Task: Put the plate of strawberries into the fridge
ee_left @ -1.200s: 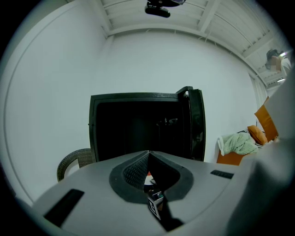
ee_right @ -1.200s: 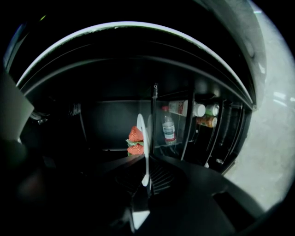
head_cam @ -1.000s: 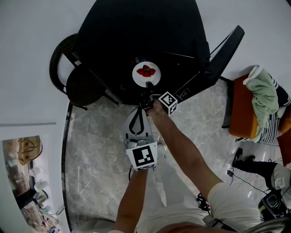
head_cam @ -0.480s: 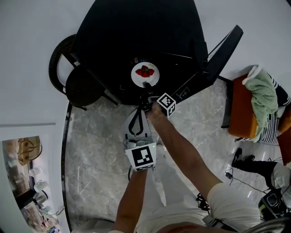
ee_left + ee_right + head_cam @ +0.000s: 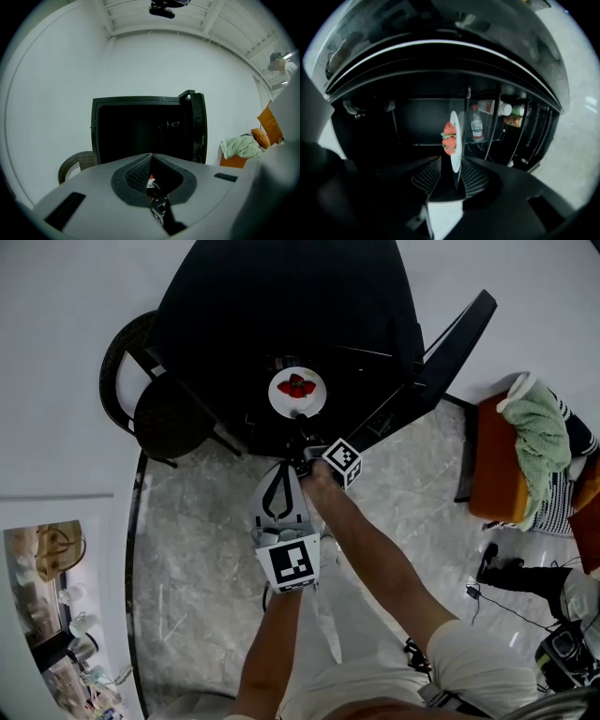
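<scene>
Round white plate [image 5: 298, 408] [image 5: 455, 157] with red strawberries [image 5: 298, 385] [image 5: 449, 137] sits inside the open black fridge [image 5: 281, 306] [image 5: 140, 126], directly ahead of the right gripper [image 5: 301, 421] [image 5: 454, 165]. Near rim of the plate still reaches into the gap between that gripper's jaws.

Right jaws: spread wide, have just been opening. Pads stand clear of the rim on both sides, no pinch. Strawberries are piled mid-plate, further out beyond the jaw tips.

Left gripper [image 5: 288, 465] [image 5: 151, 155]: jaws pressed together at the tips, nothing between them. It hangs behind the right gripper, pointing into the fridge opening. Through the slot below its tips you can see the right gripper's marker cube [image 5: 342, 462] and a sliver of the plate.

Off to one side of the right jaws: clear plastic bottles [image 5: 476, 124] in the fridge racks. Fridge door [image 5: 441, 352] is swung open. Dark wicker chair [image 5: 141, 381] [image 5: 75, 164] stands beside the fridge, well off the left jaws' line.
</scene>
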Available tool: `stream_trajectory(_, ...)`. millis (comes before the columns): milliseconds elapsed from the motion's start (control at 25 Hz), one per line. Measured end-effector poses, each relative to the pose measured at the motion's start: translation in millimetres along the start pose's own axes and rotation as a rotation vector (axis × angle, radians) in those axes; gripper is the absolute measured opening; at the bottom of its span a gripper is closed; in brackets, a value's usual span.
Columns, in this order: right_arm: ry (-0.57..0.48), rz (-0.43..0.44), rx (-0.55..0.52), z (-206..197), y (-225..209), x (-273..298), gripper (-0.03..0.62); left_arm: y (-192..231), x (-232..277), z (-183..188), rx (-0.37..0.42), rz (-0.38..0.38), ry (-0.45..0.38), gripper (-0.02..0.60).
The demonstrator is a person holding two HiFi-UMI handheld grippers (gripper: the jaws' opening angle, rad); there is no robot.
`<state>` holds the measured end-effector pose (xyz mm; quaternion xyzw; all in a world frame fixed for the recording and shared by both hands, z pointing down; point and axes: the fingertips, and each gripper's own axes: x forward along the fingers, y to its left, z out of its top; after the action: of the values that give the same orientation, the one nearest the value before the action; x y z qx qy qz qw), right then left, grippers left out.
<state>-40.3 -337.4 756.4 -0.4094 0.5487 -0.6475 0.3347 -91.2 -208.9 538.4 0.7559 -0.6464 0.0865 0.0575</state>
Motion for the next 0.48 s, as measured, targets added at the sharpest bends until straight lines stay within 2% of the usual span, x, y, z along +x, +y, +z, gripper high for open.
stream_trajectory(280,0.011,-0.029,0.01,-5.6,-7.0,-18.6,0.124,-2.1,-3.2,2.9,0.002,-0.007,-0.003,0.0)
stream_trajectory(480,0.027,-0.014,0.018,-10.6,0.8,-33.2,0.109,-3.8,-2.5,5.5,0.018,-0.012,-0.002,0.0)
